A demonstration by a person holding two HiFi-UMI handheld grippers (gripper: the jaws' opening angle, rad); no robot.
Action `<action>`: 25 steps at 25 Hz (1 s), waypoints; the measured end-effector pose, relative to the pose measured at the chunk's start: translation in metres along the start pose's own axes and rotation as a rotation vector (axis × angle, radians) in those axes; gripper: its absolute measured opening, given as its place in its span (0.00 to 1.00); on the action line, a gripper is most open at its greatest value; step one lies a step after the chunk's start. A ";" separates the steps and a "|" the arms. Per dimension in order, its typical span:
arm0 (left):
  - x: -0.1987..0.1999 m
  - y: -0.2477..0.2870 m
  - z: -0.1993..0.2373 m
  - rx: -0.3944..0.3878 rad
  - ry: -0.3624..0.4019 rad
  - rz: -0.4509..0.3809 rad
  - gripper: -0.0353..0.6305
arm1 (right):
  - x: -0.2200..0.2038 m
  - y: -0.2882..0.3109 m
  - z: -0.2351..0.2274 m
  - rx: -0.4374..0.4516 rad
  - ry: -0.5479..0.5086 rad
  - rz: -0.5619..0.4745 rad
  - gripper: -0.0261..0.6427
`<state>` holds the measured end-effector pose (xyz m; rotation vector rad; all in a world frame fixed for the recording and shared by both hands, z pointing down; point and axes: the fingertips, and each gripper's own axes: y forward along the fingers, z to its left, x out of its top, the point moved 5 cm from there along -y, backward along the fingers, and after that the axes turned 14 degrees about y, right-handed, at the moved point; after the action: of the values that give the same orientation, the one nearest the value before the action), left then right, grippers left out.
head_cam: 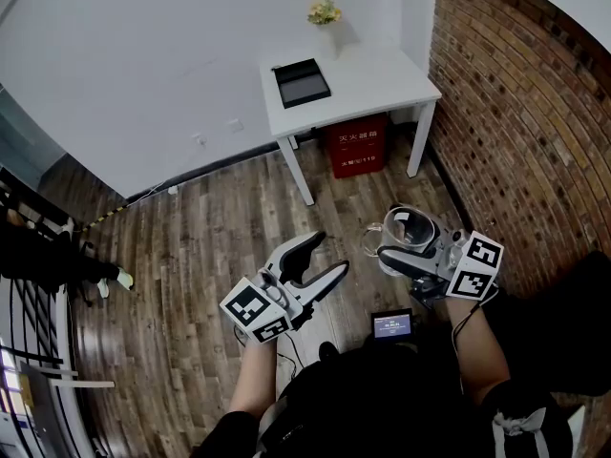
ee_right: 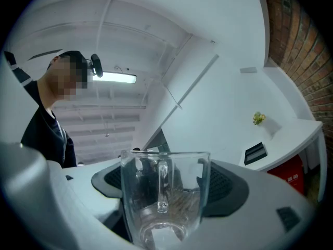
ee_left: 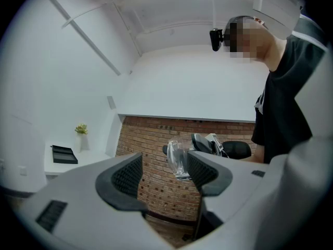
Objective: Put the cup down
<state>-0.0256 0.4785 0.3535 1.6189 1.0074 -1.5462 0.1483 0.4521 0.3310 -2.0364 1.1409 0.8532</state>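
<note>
A clear glass cup (head_cam: 409, 229) with a handle hangs in the air over the wooden floor. My right gripper (head_cam: 401, 240) is shut on it, and the cup tilts toward the white table. In the right gripper view the cup (ee_right: 164, 197) stands upright between the two dark pads (ee_right: 225, 184), handle facing the camera, and looks empty. My left gripper (head_cam: 327, 256) is open with nothing in it, to the left of the cup and a little lower. Past its open jaws in the left gripper view, the cup (ee_left: 177, 158) shows in front of the brick wall.
A white table (head_cam: 382, 74) stands against the far wall with a black tray (head_cam: 302, 82) and a small flower vase (head_cam: 325, 12) on it. A red box (head_cam: 356, 146) sits under it. A brick wall (head_cam: 516, 113) runs along the right. A dark rack (head_cam: 38, 256) stands at the left.
</note>
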 end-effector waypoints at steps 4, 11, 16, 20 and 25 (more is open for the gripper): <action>-0.003 0.006 0.003 0.015 -0.012 -0.006 0.45 | 0.001 -0.001 -0.006 0.009 -0.002 0.021 0.65; -0.008 0.024 0.004 0.041 -0.014 0.007 0.45 | 0.008 -0.013 -0.025 0.020 0.015 0.039 0.65; -0.020 0.031 0.007 0.075 -0.016 0.047 0.44 | 0.010 -0.018 -0.039 0.025 0.040 0.046 0.65; -0.024 0.041 0.017 0.076 -0.019 0.057 0.43 | 0.014 -0.019 -0.053 0.023 0.054 0.045 0.65; -0.037 0.057 0.043 0.073 -0.032 0.068 0.43 | 0.022 -0.012 -0.080 0.001 0.063 0.040 0.65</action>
<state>0.0041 0.4112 0.3850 1.6559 0.8792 -1.5745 0.1860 0.3840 0.3626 -2.0589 1.2203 0.8125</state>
